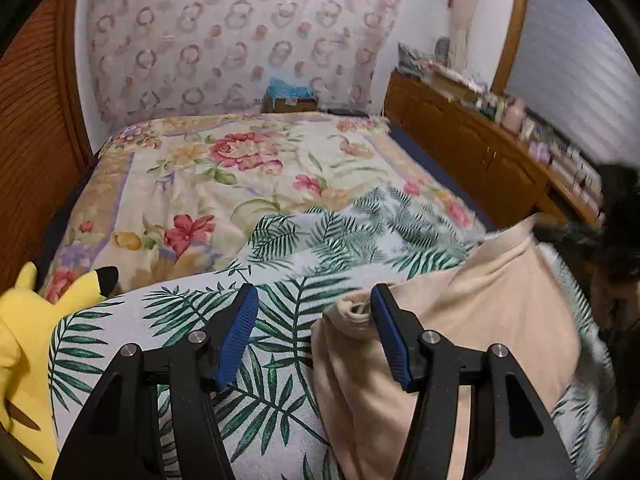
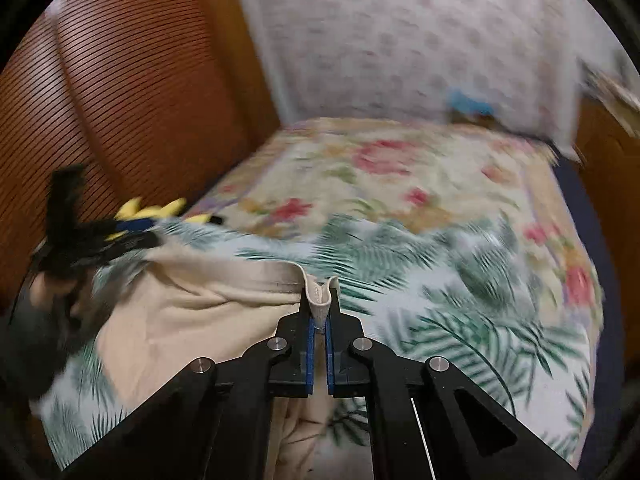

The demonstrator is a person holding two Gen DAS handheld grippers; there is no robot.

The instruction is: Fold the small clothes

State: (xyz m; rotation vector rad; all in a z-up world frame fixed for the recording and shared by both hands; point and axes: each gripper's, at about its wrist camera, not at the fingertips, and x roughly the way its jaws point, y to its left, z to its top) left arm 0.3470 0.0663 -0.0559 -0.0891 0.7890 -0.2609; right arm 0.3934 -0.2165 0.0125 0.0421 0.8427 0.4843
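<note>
The right gripper is clamped tight on a bunched edge of the beige garment, which lies on the palm-leaf cloth covering the bed. The left gripper stands apart, one blue pad against the garment's rolled hem, gripping nothing. No writing is legible.
</note>
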